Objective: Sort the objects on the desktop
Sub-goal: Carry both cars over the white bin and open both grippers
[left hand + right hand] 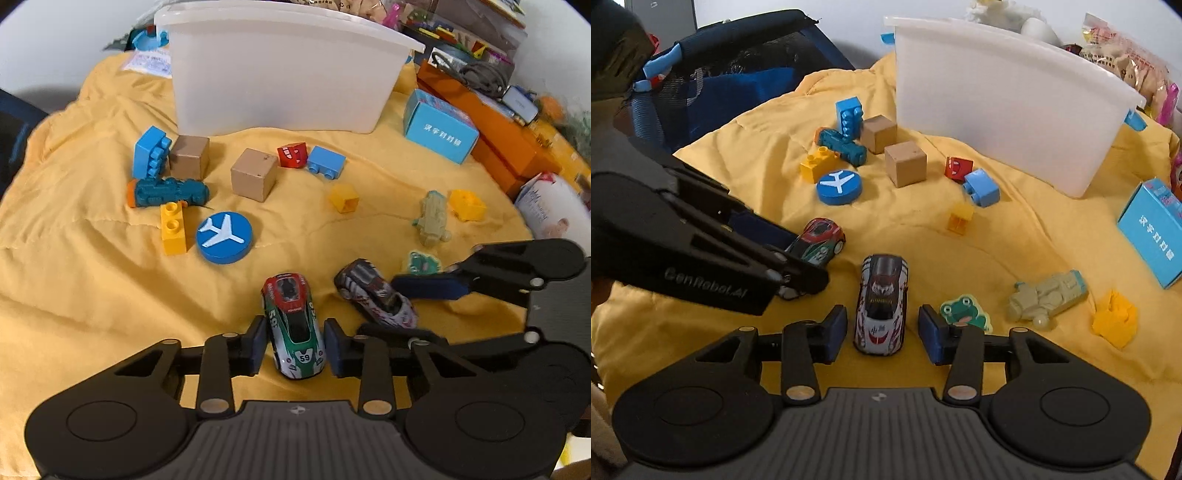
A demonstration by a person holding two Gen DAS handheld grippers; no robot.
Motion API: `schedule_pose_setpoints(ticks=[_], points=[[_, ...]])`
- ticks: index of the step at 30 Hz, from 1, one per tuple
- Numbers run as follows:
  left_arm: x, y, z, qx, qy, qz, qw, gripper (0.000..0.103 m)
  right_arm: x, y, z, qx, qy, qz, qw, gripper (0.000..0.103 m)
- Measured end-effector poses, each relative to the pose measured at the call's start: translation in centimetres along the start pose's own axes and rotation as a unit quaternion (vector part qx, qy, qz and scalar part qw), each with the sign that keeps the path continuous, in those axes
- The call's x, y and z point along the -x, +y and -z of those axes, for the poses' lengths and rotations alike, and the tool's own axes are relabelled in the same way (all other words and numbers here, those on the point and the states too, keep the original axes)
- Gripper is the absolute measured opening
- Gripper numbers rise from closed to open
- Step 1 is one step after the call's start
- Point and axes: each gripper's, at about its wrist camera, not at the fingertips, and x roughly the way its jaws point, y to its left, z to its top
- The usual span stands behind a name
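Observation:
A green, white and red toy car numbered 59 (295, 325) lies on the yellow cloth (92, 295). My left gripper (295, 345) is shut on it, one pad against each flank. From the right wrist view the same car (818, 240) sits in the left gripper (798, 254). A silver car with red markings (882, 299) lies lengthwise between the pads of my right gripper (882, 334), which stands open with a gap on both sides. The left wrist view shows this car (375, 295) between the right gripper's fingers (424, 288). A white bin (280, 74) stands at the back.
Spread over the cloth are a blue airplane disc (224, 238), two wooden cubes (254, 174), blue and yellow bricks, a teal train (168, 192), a red block (292, 155), a frog piece (964, 312) and a grey-green toy (1047, 295). A blue box (439, 129) and orange box (491, 129) sit right.

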Motion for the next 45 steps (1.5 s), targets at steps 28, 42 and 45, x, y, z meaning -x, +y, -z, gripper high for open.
schedule_pose_setpoints(ticks=[28, 42, 45], points=[[0.7, 0.2, -23.6, -0.058, -0.179, -0.055, 0.9805, 0.033, 3.5, -11.8, -18.9, -0.078, -0.159, 0.114, 0.978, 0.033], [5.9, 3.5, -15.0, -0.032, -0.226, -0.051, 0.9723, 0.058, 6.3, -11.0, -14.6, -0.064, -0.183, 0.059, 0.979, 0.038], [4.7, 4.4, -10.9, -0.026, -0.177, -0.067, 0.9816, 0.058, 5.4, -9.4, -12.5, -0.055, -0.159, 0.026, 0.985, 0.044]])
